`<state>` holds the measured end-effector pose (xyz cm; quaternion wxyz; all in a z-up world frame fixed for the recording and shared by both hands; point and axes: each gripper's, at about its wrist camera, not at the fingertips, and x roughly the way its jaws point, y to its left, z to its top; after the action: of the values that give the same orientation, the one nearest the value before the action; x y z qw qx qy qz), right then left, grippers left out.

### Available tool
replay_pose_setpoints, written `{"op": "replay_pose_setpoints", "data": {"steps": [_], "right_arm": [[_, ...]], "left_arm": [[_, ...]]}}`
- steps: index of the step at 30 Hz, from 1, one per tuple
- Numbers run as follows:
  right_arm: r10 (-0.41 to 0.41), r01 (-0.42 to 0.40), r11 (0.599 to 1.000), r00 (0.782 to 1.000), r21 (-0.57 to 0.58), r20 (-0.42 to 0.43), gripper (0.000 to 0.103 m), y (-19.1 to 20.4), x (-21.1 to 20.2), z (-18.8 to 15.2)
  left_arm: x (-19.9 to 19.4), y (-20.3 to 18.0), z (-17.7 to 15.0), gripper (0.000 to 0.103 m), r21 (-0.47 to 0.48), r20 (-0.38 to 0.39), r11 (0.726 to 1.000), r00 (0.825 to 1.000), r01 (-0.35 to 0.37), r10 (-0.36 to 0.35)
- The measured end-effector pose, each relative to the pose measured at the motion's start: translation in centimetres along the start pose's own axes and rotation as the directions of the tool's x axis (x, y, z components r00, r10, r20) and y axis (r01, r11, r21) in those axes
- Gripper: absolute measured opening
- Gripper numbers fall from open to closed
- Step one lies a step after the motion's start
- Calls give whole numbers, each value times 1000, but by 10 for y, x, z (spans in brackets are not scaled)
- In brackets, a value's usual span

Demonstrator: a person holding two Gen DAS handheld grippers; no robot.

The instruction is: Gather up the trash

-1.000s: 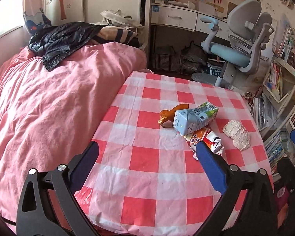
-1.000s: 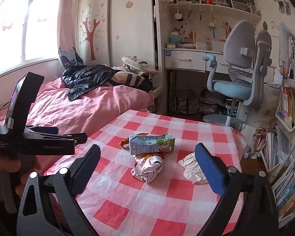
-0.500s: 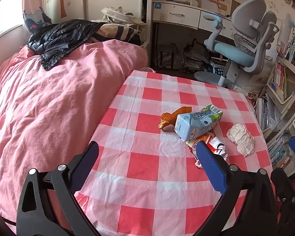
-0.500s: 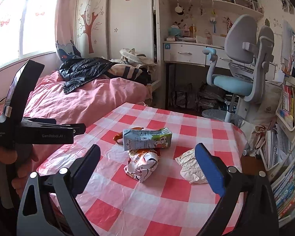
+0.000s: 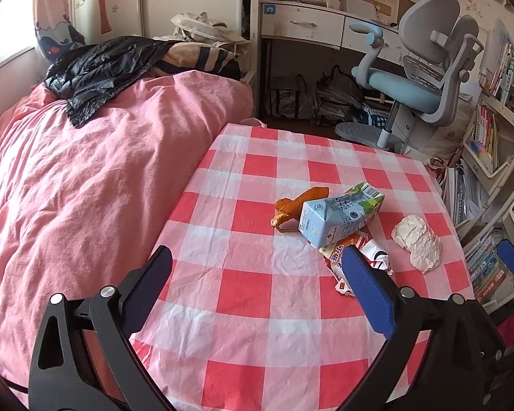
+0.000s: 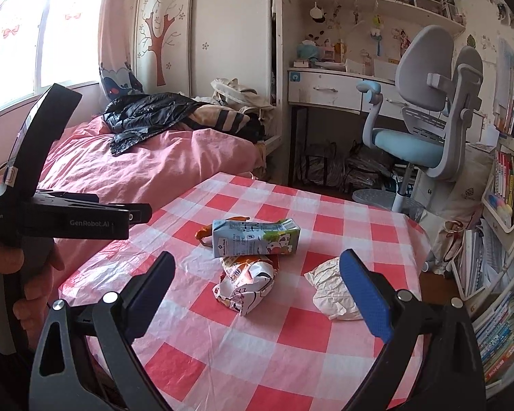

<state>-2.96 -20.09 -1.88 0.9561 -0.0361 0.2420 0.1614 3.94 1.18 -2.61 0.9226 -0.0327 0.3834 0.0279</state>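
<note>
A bench (image 5: 257, 294) under a red-and-white checked cloth stands beside a pink bed (image 5: 85, 171), a desk chair (image 5: 421, 78) behind. On it lie a milk carton (image 5: 339, 215), crumpled snack wrapper (image 6: 246, 284), orange wrapper (image 5: 294, 205) and paper wad (image 5: 418, 243), close together. Both grippers, left (image 5: 257, 284) and right (image 6: 257, 291), hover with fingers wide, empty. Only the right view shows a hand (image 6: 31, 274) gripping the left tool
</note>
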Motion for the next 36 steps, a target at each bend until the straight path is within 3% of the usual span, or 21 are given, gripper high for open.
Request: {"op": "replay_pose_setpoints", "data": {"steps": [23,36], "right_arm": [[-18,18,999,1000,-44,-7,93,7,-3,-4],[-18,18,999,1000,-35,-12,93,3,-2,-4]], "left_arm": [[-8,11,-5,95,-10,-1,1000,1000,-4,4],[2,39,1,95,-92,-35,996,999,6,-9]]}}
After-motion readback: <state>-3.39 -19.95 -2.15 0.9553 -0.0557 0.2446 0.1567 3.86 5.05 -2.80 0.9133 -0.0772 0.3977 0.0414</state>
